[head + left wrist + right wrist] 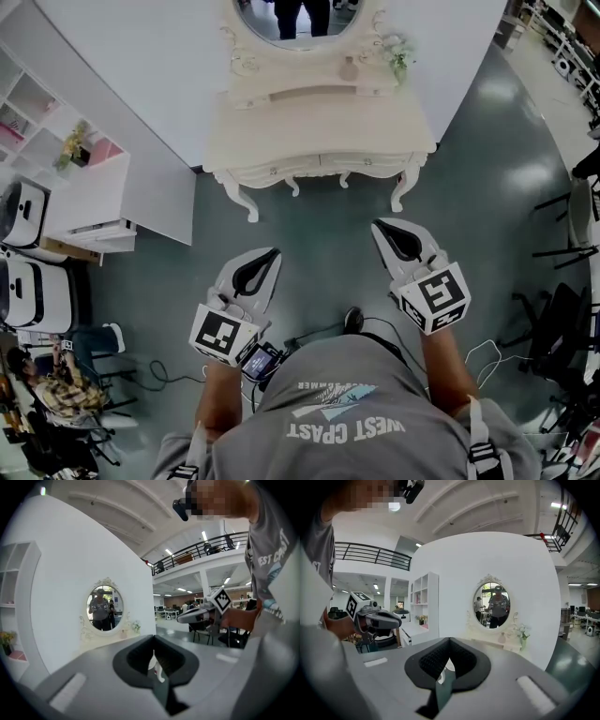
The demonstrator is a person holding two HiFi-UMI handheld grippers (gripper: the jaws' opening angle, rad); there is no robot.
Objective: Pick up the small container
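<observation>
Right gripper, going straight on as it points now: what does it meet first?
Only open floor lies ahead of the right gripper, then probably the front of the cream dressing table; nothing stands between. Depth is unclear.

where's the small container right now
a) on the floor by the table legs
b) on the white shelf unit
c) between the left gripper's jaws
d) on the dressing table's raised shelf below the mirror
d: the small container stands on the dressing table, on its raised shelf just below the mirror, beside the flowers.
</observation>
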